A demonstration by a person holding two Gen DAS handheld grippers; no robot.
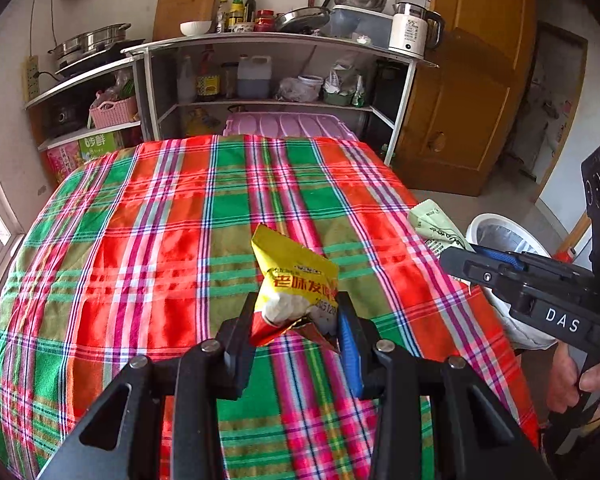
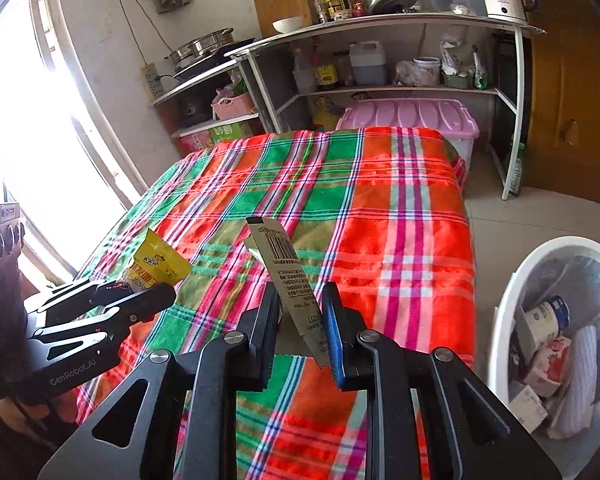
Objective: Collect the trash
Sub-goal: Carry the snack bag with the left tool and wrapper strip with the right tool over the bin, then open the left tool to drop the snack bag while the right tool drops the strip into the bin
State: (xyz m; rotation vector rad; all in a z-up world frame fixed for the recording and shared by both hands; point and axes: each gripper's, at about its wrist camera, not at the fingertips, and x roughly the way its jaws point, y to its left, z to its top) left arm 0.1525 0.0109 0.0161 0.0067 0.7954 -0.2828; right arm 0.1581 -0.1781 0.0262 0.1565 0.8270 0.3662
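The left tool [image 1: 298, 320] pinches the lower end of a yellow packet [image 1: 296, 280] with red lettering, which stands upright between its black finger and its blue-padded finger. Beneath and ahead of the tool spreads a surface covered by a red, green and pink plaid cloth [image 1: 160, 232]. To the tool's right the right tool [image 1: 466, 258], marked DAS, holds a pale green wrapper [image 1: 436, 222] over the cloth's edge, with a white bin [image 1: 500, 232] just behind it. A hand [image 1: 592, 376] grips its handle. Far ahead stands a shelf [image 1: 268, 38] of kitchenware
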